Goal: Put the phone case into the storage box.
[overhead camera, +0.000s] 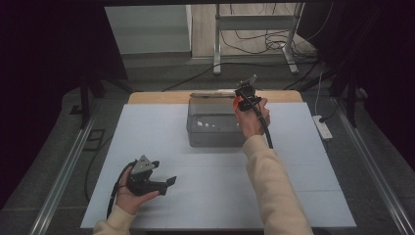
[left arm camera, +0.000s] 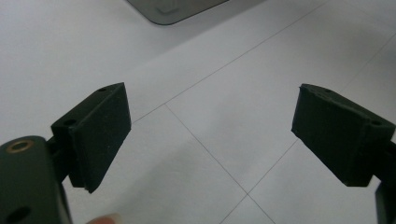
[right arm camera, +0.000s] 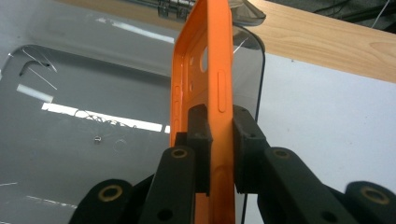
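Observation:
An orange phone case (right arm camera: 205,70) stands on edge between the pads of my right gripper (right arm camera: 219,140), which is shut on its side wall. In the high view that gripper (overhead camera: 243,101) hangs over the right end of a clear grey plastic box (overhead camera: 211,125) at the back of the table, with a bit of the orange phone case (overhead camera: 237,103) showing. The box's bare floor (right arm camera: 84,135) lies below the case. My left gripper (overhead camera: 169,182) rests low at the front left, held by a hand, jaws wide apart. Its fingers (left arm camera: 100,133) have nothing between them above the white mat.
A white mat (overhead camera: 161,147) covers the table, with a wooden edge (overhead camera: 156,97) at the back. A corner of the box (left arm camera: 173,9) shows at the top of the left gripper view. A power strip (overhead camera: 323,127) lies off the table's right side.

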`<state>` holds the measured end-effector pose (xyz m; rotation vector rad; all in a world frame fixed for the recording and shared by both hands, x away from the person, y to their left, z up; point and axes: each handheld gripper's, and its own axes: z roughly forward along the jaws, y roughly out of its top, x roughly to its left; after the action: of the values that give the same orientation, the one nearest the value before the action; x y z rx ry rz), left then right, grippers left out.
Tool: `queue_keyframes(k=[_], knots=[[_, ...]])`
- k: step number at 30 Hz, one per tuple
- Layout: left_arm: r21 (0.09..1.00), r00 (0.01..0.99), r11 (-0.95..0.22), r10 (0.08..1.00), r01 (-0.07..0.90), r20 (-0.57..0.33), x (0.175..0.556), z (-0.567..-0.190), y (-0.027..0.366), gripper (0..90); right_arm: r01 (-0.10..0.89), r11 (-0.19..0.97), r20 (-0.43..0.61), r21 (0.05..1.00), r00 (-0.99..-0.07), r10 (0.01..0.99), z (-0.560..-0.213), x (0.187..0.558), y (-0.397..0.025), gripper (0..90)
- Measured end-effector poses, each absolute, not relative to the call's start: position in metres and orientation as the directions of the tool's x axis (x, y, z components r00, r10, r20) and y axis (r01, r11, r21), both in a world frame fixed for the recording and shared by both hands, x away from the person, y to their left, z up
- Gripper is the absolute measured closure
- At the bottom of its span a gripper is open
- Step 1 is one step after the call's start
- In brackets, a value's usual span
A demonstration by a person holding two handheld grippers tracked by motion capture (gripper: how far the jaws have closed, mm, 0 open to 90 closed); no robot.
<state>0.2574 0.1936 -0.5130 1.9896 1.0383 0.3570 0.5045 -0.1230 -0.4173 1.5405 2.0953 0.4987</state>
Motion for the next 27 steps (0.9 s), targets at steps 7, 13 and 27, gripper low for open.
queue_keyframes(k=[7,13,27], knots=[[0.787,0.617,-0.303,0.777,0.538,-0.123,0.257,-0.513,0.194,11.4,0.78,0.295,-0.17,0.552,-0.241,0.956,-0.421,0.505,-0.122,79.4],[0.787,0.617,-0.303,0.777,0.537,-0.122,0.257,-0.513,0.194,11.4,0.788,0.292,-0.164,0.542,-0.241,0.957,-0.425,0.506,-0.123,79.4],[0.785,0.617,-0.307,0.778,0.538,-0.119,0.257,-0.513,0.194,11.4,0.793,0.282,-0.152,0.54,-0.237,0.959,-0.433,0.507,-0.125,79.4]])
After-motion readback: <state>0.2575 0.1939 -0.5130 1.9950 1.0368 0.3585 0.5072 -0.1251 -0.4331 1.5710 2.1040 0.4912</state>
